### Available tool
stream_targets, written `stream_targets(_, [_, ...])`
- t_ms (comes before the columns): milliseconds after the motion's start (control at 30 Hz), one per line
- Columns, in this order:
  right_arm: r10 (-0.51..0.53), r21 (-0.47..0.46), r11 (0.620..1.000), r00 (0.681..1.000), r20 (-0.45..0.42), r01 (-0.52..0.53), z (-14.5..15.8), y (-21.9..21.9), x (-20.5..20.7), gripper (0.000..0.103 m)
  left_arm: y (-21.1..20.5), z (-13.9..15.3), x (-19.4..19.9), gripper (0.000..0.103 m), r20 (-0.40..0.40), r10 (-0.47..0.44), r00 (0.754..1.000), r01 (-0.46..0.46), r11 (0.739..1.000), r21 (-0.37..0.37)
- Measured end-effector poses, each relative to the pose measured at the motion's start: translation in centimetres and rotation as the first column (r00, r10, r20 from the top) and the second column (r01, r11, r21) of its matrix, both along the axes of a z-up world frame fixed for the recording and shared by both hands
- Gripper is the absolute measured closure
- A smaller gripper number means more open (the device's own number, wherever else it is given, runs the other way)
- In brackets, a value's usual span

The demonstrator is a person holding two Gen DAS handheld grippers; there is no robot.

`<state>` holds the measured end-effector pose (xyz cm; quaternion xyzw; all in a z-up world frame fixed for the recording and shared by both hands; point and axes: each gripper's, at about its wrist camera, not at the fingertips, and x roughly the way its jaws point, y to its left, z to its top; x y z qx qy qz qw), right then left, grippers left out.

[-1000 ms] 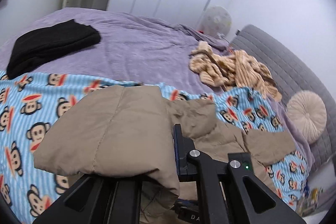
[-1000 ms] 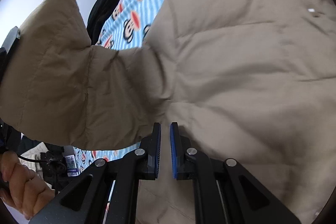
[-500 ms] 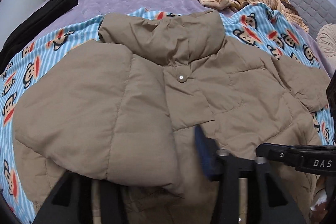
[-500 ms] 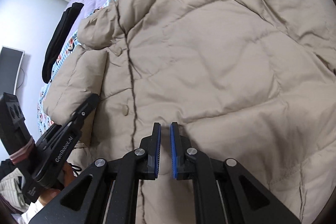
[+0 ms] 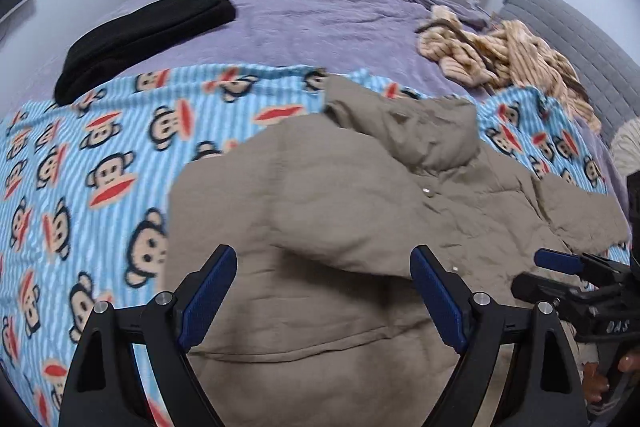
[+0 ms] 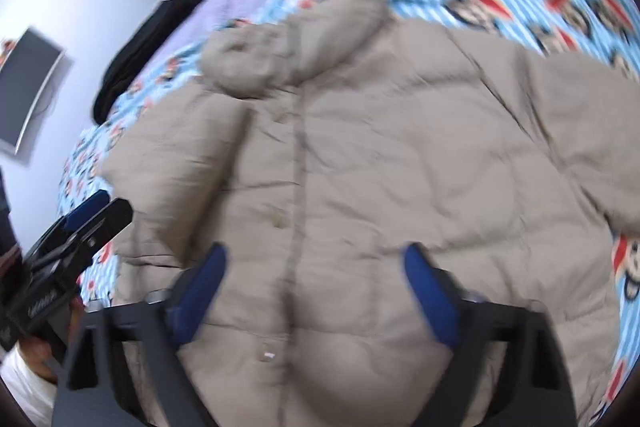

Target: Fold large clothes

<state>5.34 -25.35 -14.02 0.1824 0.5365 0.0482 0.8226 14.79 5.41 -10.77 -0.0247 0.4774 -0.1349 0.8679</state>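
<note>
A tan padded jacket (image 5: 360,211) (image 6: 380,155) lies front up on a blue monkey-print blanket (image 5: 92,155), collar at the far end, its left sleeve folded across the chest. My left gripper (image 5: 322,263) hovers over the folded sleeve, its jaws opening wide, nothing pinched between the blue pads. My right gripper (image 6: 314,259) hangs above the jacket's button placket, jaws also opening, pads off the cloth. In the left wrist view the right gripper (image 5: 568,271) shows at the right edge; the right wrist view shows the left gripper (image 6: 88,223) at its left edge.
The blanket lies on a bed with a purple cover (image 5: 312,19). A folded black garment (image 5: 144,31) rests at the far left. A striped beige garment heap (image 5: 504,55) lies at the far right by a grey headboard (image 5: 580,39). A person's hand (image 6: 32,359) holds the left gripper.
Both grippers went from shut to wide open. The left let go of the sleeve, which now lies folded over the chest. The right wrist view swung from the jacket's side to its buttoned front.
</note>
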Motion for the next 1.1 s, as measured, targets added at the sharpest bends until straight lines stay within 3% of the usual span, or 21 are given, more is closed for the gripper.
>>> stream_targets(100, [0.164, -0.117, 0.981, 0.984, 0.07, -0.155, 2.1, 4.9, 1.4, 0.009, 5.4, -0.9, 1.5, 0.014, -0.048, 0.141, 0.989, -0.142, 0.99, -0.021])
stream_targets(200, [0.304, -0.3, 0.916, 0.949, 0.087, -0.266, 2.7, 11.1, 3.4, 0.009, 9.5, -3.0, 3.0, 0.014, -0.147, 0.223, 0.964, -0.241, 0.964, -0.114])
stream_targets(300, [0.418, -0.469, 0.816, 0.905, 0.076, -0.337, 2.0, 16.2, 4.2, 0.01, 11.1, -5.9, 4.9, 0.014, -0.259, 0.199, 0.945, -0.262, 0.936, -0.234])
stream_targets(367, [0.461, -0.559, 0.748, 0.886, 0.051, -0.358, 0.9, 18.7, 4.9, 0.012, 11.4, -8.3, 6.6, 0.014, -0.355, 0.141, 0.924, -0.271, 0.897, -0.349])
stream_targets(433, [0.47, -0.6, 0.716, 0.882, 0.035, -0.357, 0.2, 19.9, 5.6, 0.03, 11.3, -10.2, 7.9, 0.015, -0.415, 0.106, 0.903, -0.302, 0.845, -0.442])
stream_targets(467, [0.461, -0.601, 0.717, 0.887, 0.027, -0.354, -0.1, 19.9, 6.1, 0.054, 11.3, -10.7, 8.4, 0.022, -0.422, 0.115, 0.899, -0.323, 0.825, -0.464])
stream_targets(500, [0.436, -0.587, 0.735, 0.899, 0.025, -0.34, -0.2, 19.2, 6.3, 0.085, 11.0, -10.8, 8.7, 0.051, -0.411, 0.116, 0.904, -0.322, 0.817, -0.478])
stream_targets(533, [0.406, -0.563, 0.762, 0.913, 0.034, -0.318, 0.0, 18.6, 6.5, 0.091, 10.5, -10.5, 8.9, 0.068, -0.397, 0.105, 0.912, -0.304, 0.823, -0.48])
stream_targets(600, [0.314, -0.479, 0.846, 0.945, 0.089, -0.236, 0.9, 16.1, 6.7, 0.092, 9.0, -8.3, 8.5, 0.081, -0.3, 0.114, 0.947, -0.238, 0.879, -0.414])
stream_targets(667, [0.23, -0.42, 0.894, 0.965, 0.124, -0.159, 1.5, 13.7, 6.7, 0.093, 6.0, -5.2, 7.2, 0.082, -0.131, 0.072, 0.989, -0.101, 0.968, -0.23])
stream_targets(700, [0.173, -0.38, 0.918, 0.976, 0.133, -0.111, 1.7, 12.1, 6.6, 0.094, 4.3, -4.0, 6.5, 0.082, -0.057, 0.025, 0.998, -0.033, 0.99, -0.136])
stream_targets(767, [0.056, -0.297, 0.955, 0.991, 0.124, -0.016, 1.2, 8.9, 6.0, 0.094, 1.5, -2.7, 5.3, 0.082, 0.039, -0.071, 0.997, 0.07, 0.997, 0.009])
stream_targets(867, [-0.152, -0.124, 0.98, 0.988, 0.028, 0.154, -1.6, 3.7, 4.5, 0.094, -0.3, -3.7, 5.2, 0.082, 0.066, -0.12, 0.991, 0.109, 0.982, 0.152])
stream_targets(933, [-0.279, 0.037, 0.959, 0.957, -0.076, 0.282, -4.5, 0.6, 3.3, 0.094, 0.5, -5.6, 6.0, 0.082, 0.028, -0.091, 0.995, 0.084, 0.979, 0.186])
stream_targets(1000, [-0.34, 0.15, 0.922, 0.932, -0.129, 0.357, -6.4, -0.8, 2.3, 0.094, 2.3, -7.2, 6.6, 0.082, -0.001, -0.054, 0.999, 0.053, 0.983, 0.173])
stream_targets(1100, [-0.327, 0.193, 0.919, 0.937, -0.12, 0.345, -6.8, 0.2, 2.5, 0.094, 4.4, -8.0, 6.6, 0.081, -0.019, -0.002, 1.0, 0.006, 0.982, 0.191])
